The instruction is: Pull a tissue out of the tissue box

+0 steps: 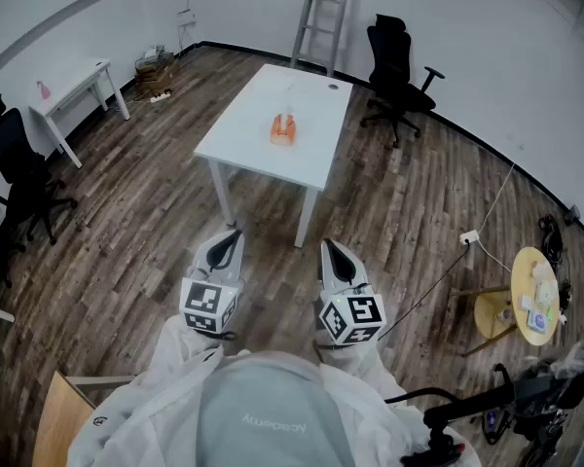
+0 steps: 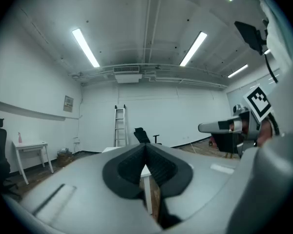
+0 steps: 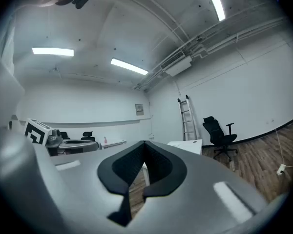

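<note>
Fingers (image 2: 128,168) of the left gripper (image 2: 145,146) are pressed together at the tips, nothing between them. Right gripper (image 3: 144,143) same: closed tip to tip, empty. In the head view both grippers are held level, side by side, close to the person (image 1: 263,407) in a white suit. They are on the near side of the white counter (image 1: 243,154), well apart from it, tips aimed toward it.

Orange tissue box (image 1: 284,129) sits near the middle of the counter, untouched. Too small to tell whether a tissue sticks out of it.

Ladder (image 1: 323,13) leans on the wall beyond the counter's far end. Black office chair (image 1: 397,66) stands right of that far end. Small white desk (image 1: 78,88) is left of the counter by the wall, with another black chair (image 1: 19,168) further left. Round yellow side table (image 1: 533,295) is well right of the counter. Wood-plank floor (image 1: 146,212) runs all around the counter.
</note>
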`<act>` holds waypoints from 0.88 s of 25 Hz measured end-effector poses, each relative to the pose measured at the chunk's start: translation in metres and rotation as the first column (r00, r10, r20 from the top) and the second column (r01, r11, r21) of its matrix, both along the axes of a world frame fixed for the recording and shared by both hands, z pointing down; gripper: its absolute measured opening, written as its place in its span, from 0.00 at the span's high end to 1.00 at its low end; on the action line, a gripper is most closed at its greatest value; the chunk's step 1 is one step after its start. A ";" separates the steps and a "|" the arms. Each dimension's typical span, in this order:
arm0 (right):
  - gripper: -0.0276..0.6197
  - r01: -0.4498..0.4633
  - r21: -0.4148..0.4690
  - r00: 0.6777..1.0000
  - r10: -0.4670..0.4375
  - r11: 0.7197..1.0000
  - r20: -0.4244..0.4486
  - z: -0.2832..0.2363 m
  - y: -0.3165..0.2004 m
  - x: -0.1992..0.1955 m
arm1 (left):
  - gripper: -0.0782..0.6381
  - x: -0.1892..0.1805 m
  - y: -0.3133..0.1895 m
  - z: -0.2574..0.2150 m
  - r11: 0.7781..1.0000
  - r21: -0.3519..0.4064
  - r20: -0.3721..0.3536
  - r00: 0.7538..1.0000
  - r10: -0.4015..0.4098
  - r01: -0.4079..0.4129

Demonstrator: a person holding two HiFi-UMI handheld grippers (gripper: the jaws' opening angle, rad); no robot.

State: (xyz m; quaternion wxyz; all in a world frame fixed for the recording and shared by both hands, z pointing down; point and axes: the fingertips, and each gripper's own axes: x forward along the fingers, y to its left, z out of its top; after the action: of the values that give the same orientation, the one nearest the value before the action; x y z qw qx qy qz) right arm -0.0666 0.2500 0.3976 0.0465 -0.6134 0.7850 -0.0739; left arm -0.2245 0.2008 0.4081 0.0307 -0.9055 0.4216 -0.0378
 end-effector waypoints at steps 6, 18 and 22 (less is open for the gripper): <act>0.96 0.001 -0.007 1.000 -0.001 1.000 0.004 0.002 -0.001 0.003 | 0.89 0.001 0.000 0.000 1.000 -0.002 0.002 1.000 -0.003 0.003; 0.95 0.012 -0.008 0.998 -0.011 1.000 0.054 0.005 0.003 0.013 | 0.89 0.009 0.004 0.005 1.000 -0.017 0.009 1.000 -0.014 0.014; 0.95 0.025 -0.010 0.998 -0.025 1.000 0.056 0.006 0.003 0.019 | 0.89 0.017 0.006 0.006 1.000 -0.018 0.013 1.000 -0.021 0.022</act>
State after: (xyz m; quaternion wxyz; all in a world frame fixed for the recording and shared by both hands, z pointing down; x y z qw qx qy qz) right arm -0.0477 0.2531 0.4037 0.0640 -0.6014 0.7906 -0.0958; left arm -0.2072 0.2064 0.4146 0.0248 -0.9009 0.4307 -0.0475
